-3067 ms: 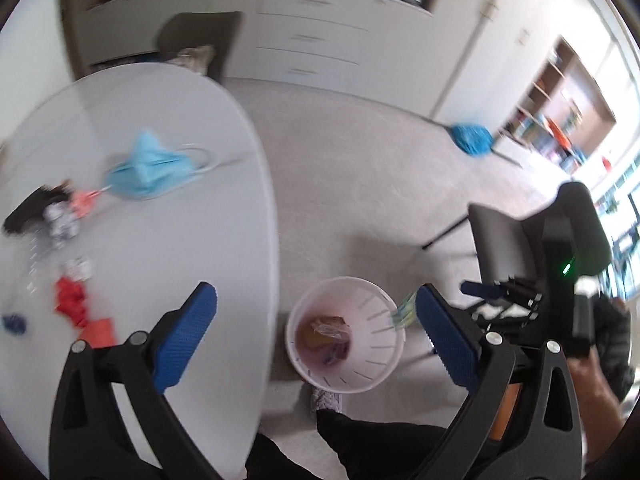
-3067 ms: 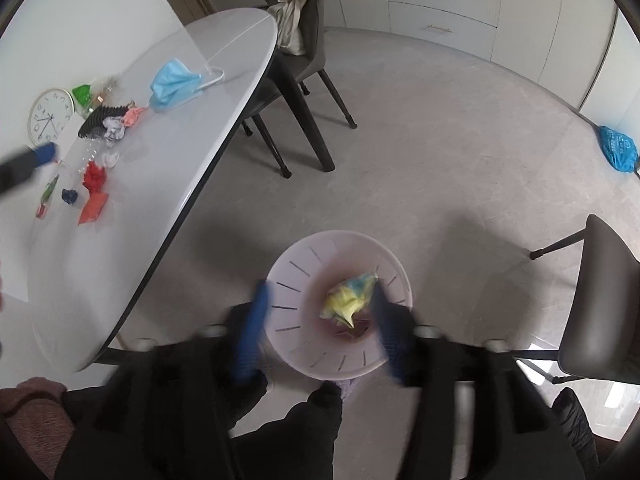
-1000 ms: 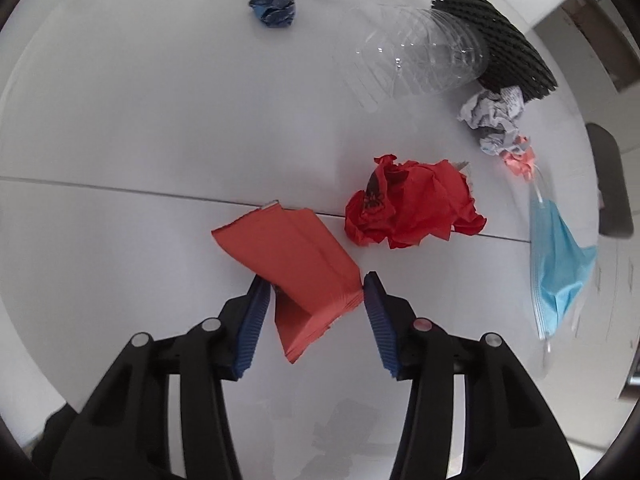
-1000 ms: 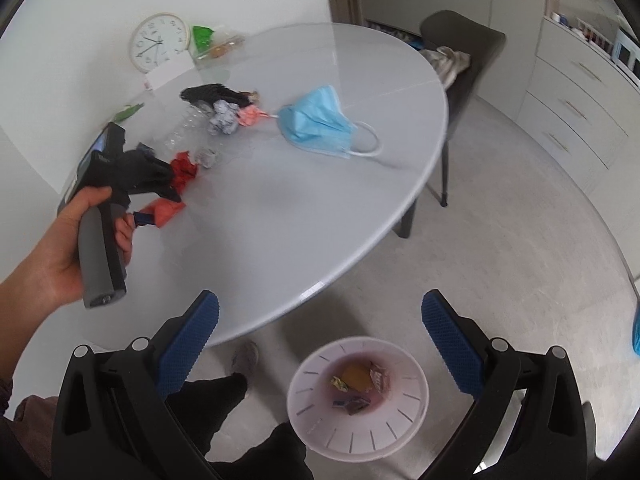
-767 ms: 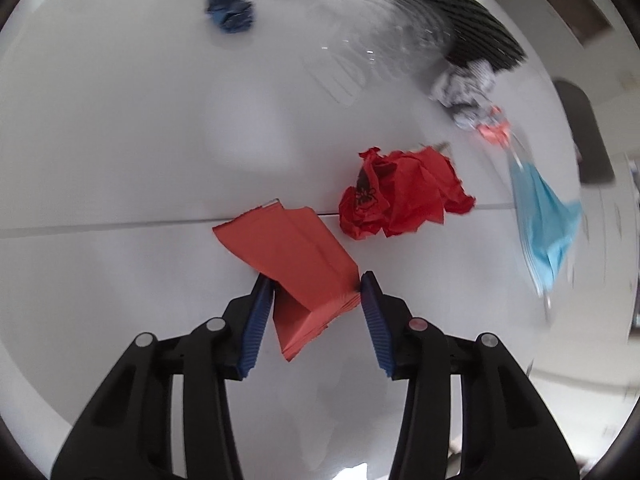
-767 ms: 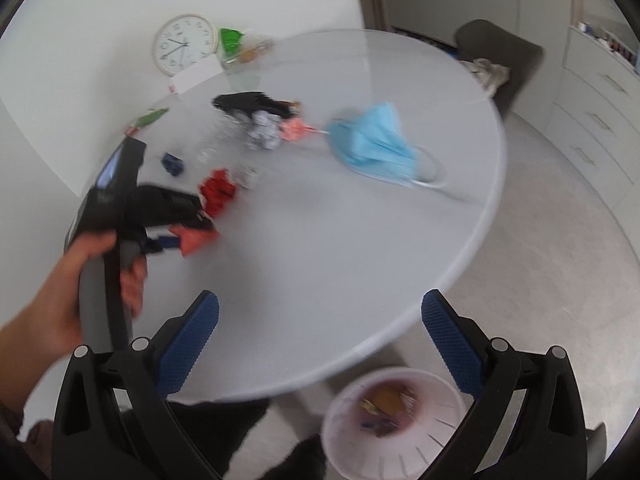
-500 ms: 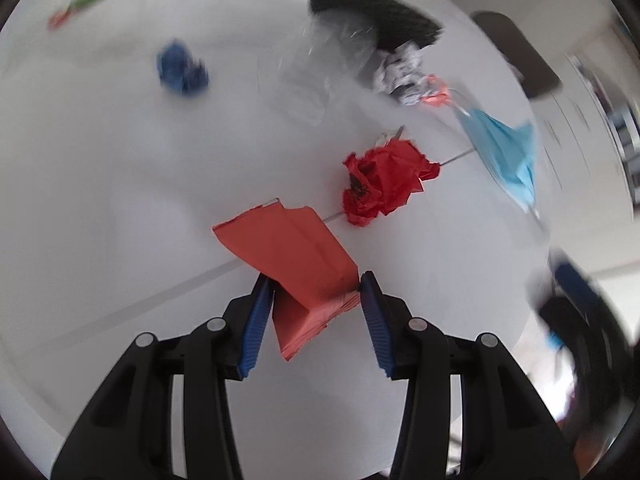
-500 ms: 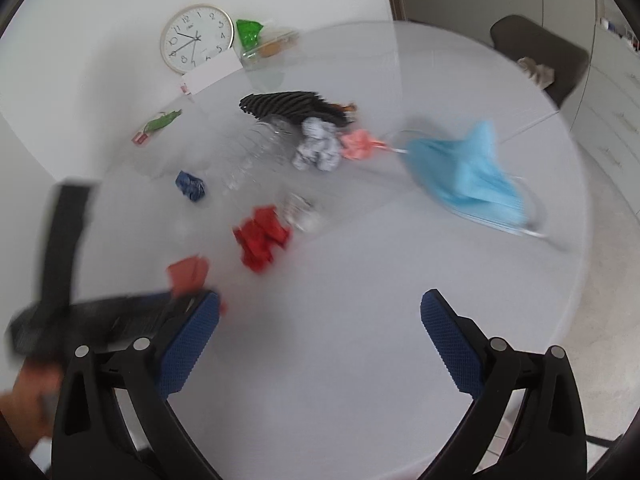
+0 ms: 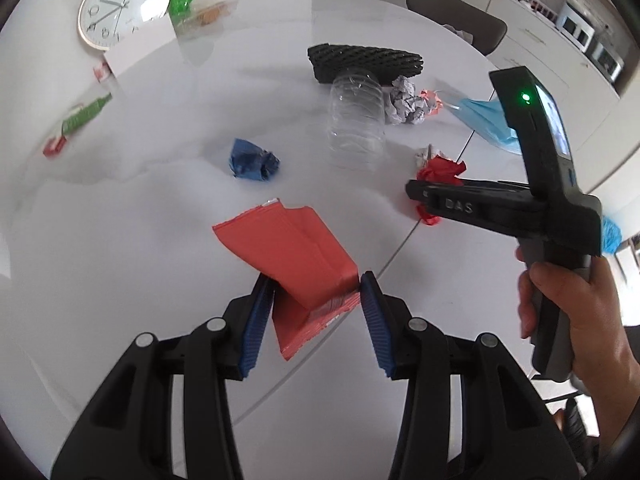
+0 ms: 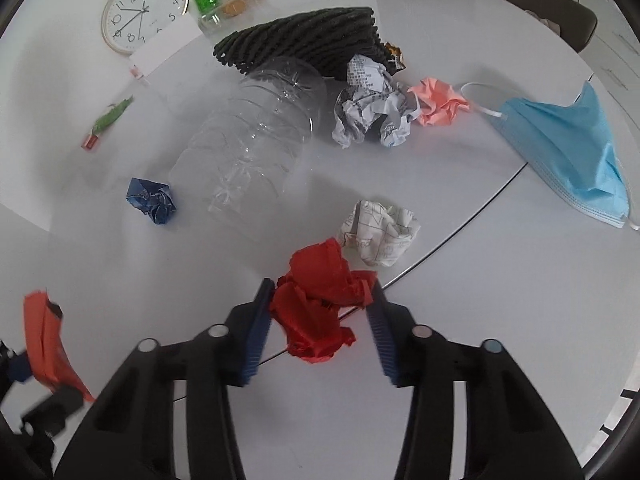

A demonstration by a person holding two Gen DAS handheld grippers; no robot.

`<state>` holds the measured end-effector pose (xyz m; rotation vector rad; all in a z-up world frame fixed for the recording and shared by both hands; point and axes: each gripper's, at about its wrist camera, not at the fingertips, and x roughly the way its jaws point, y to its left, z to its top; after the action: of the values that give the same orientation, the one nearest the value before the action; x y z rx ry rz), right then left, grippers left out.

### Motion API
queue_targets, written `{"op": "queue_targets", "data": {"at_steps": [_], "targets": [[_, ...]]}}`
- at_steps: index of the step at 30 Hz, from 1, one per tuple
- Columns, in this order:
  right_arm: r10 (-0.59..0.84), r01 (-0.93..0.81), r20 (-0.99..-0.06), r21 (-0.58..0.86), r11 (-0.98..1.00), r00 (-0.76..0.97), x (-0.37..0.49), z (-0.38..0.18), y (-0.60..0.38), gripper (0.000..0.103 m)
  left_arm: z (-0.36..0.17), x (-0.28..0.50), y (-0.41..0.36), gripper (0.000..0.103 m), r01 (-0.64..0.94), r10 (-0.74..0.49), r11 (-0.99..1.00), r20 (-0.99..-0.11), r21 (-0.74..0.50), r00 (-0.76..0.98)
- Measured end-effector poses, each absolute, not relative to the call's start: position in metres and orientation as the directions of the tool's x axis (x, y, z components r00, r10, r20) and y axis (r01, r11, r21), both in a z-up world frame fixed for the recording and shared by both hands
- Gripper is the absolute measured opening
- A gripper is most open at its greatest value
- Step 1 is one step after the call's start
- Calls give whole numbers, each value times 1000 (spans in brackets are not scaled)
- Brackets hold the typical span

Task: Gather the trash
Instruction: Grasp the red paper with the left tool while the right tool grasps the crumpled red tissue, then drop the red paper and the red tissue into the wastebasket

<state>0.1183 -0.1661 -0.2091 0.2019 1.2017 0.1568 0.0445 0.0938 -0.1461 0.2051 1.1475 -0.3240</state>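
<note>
My left gripper (image 9: pixel 316 284) is shut on a folded red paper (image 9: pixel 288 240), held just above the white table (image 9: pixel 120 280). The same paper shows at the left edge of the right wrist view (image 10: pixel 40 332). My right gripper (image 10: pixel 322 286) points down at a crumpled red paper (image 10: pixel 320 300) on the table; its jaws are closing, and both blue pads (image 10: pixel 260 320) touch the wad's sides. In the left wrist view a hand (image 9: pixel 568 312) holds the right gripper (image 9: pixel 420 196) over that red wad (image 9: pixel 440 170).
Lying on the table are a clear plastic bottle (image 10: pixel 248 140), a blue paper ball (image 10: pixel 152 200), a white paper ball (image 10: pixel 380 236), a newsprint ball (image 10: pixel 372 108), a pink ball (image 10: pixel 436 100), a blue face mask (image 10: pixel 572 144), black foam netting (image 10: pixel 304 40), a clock (image 10: pixel 140 12) and a green wrapper (image 10: pixel 108 120).
The right gripper swung from above the floor bin to over the table, came down on the crumpled red paper and narrowed its jaws from wide. The left gripper rolled and rose with the folded paper.
</note>
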Motion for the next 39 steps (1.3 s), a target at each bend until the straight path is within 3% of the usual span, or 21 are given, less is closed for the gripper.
{"op": "queue_targets", "data": {"at_steps": [10, 19, 27, 34, 36, 39], "targets": [[223, 71, -866, 283, 957, 448, 34, -149, -233, 41, -128, 30, 38, 44, 565, -269, 824, -896, -24, 354], [5, 260, -897, 133, 956, 443, -98, -112, -344, 41, -113, -35, -72, 44, 775, -444, 618, -872, -132, 205], [-97, 438, -900, 110, 892, 425, -183, -114, -427, 42, -132, -102, -185, 44, 908, -474, 346, -879, -234, -46], [-143, 501, -899, 94, 860, 414, -223, -114, -471, 43, -157, -143, -258, 45, 943, -425, 205, -892, -262, -155], [-146, 518, -899, 100, 849, 414, -230, -115, -481, 43, -165, -151, -274, 47, 944, -405, 186, -897, -271, -178], [-144, 532, -897, 113, 839, 418, -237, -116, -492, 43, -171, -156, -287, 72, 946, -396, 193, -903, -260, -168]]}}
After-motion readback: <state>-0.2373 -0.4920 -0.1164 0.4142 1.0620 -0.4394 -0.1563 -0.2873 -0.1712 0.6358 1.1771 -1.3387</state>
